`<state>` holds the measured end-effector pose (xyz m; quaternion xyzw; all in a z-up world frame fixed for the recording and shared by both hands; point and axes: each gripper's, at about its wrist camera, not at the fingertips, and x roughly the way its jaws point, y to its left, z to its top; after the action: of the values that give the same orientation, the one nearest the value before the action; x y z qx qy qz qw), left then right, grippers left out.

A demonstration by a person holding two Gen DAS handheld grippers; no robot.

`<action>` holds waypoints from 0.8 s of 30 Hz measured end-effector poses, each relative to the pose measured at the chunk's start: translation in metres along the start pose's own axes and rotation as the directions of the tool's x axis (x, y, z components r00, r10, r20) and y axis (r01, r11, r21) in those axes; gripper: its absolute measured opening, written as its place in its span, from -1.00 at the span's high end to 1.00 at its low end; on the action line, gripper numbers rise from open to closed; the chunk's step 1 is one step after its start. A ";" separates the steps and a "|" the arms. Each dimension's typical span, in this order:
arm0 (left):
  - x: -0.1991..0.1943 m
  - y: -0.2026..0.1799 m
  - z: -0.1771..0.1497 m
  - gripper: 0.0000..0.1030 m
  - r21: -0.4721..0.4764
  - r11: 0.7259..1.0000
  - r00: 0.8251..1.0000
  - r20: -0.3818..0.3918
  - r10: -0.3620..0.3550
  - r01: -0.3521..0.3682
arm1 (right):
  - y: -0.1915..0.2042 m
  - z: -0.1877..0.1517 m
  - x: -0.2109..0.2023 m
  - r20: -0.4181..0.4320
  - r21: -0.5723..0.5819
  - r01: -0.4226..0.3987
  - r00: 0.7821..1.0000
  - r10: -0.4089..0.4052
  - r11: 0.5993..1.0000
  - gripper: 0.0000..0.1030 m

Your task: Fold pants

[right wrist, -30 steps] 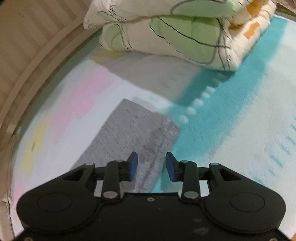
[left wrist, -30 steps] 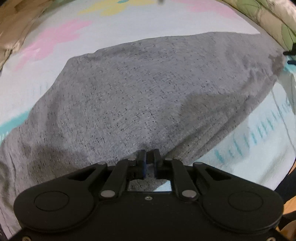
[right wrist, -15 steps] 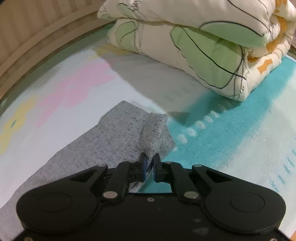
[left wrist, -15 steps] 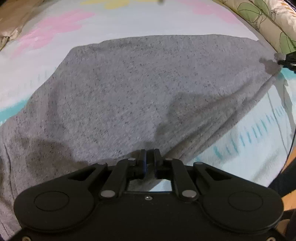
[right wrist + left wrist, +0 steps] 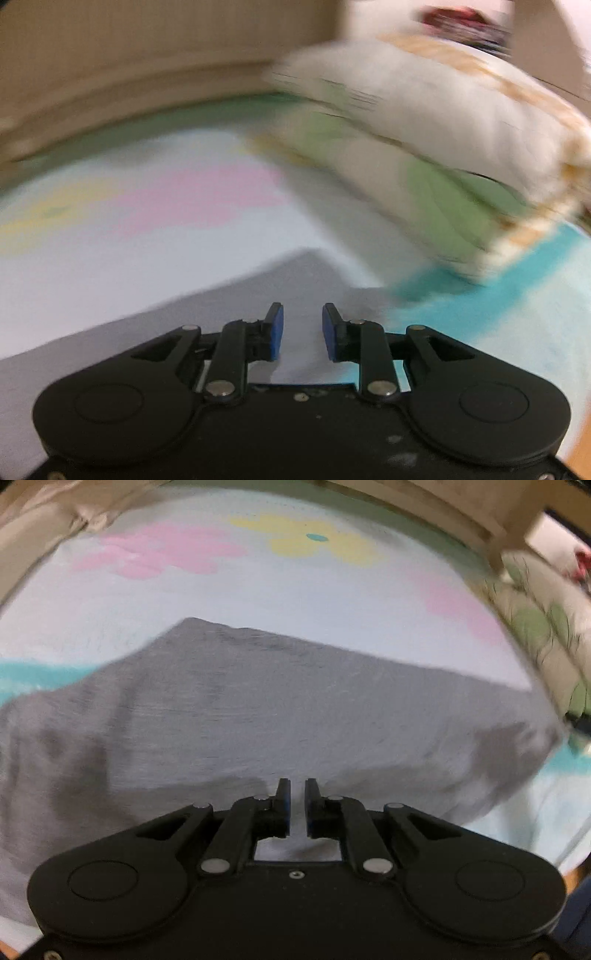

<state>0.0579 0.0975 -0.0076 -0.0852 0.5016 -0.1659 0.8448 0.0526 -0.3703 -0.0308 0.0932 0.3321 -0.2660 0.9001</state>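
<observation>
Here, in the left wrist view, the grey knitted cotton pants (image 5: pixel 280 701) lie spread flat across the pastel flower-printed bed sheet (image 5: pixel 295 590), just ahead of the left gripper (image 5: pixel 297 794), whose jaws stand slightly apart with nothing caught between them. In the right wrist view, heavily blurred, the right gripper (image 5: pixel 303 319) is spread wider over a corner of the same pants (image 5: pixel 258 288), empty too, with the folded cream-and-green quilt (image 5: pixel 424 147) lying near beyond it. To my eye a fold is just laid; doing it well means smoothing wrinkles, then pinching both layers at matching edges so the next fold lands square.
</observation>
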 end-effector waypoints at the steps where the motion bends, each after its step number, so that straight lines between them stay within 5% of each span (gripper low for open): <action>1: 0.005 -0.007 -0.001 0.71 -0.004 1.000 1.000 0.002 -0.017 0.017 | 0.017 -0.006 -0.010 0.007 -0.030 -0.069 0.998 0.069 0.997 0.49; 4: 0.022 -0.025 -0.010 0.70 -0.002 1.000 1.000 0.000 0.012 -0.012 | 0.072 -0.028 -0.034 -0.051 -0.134 -0.341 0.940 0.337 0.931 0.52; 7: 0.034 -0.023 -0.028 0.71 0.001 1.000 0.996 -0.086 0.029 -0.029 | 0.117 -0.054 -0.047 -0.116 -0.239 -0.487 0.873 0.473 0.840 0.52; 11: 0.021 -0.024 -0.047 0.70 0.087 0.995 0.997 -0.066 0.046 -0.040 | 0.155 -0.087 -0.051 -0.221 -0.351 -0.583 0.812 0.541 0.732 0.52; 14: 0.014 -0.014 -0.051 0.70 0.048 0.999 0.997 -0.079 0.025 -0.021 | 0.166 -0.114 -0.045 -0.383 -0.395 -0.622 0.780 0.495 0.676 0.55; 20: 0.001 -0.012 -0.053 0.72 -0.008 1.000 0.996 -0.091 0.022 -0.023 | 0.159 -0.117 -0.054 -0.389 -0.416 -0.630 0.775 0.498 0.655 0.57; 24: -0.006 -0.029 -0.045 0.72 0.032 0.997 0.997 0.039 0.073 -0.074 | 0.158 -0.111 -0.055 -0.293 -0.365 -0.618 0.786 0.545 0.696 0.57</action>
<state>0.0097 0.0736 -0.0151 -0.0559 0.4854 -0.1414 0.8610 0.0426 -0.1767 -0.0811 0.0077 0.4085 0.1244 0.9042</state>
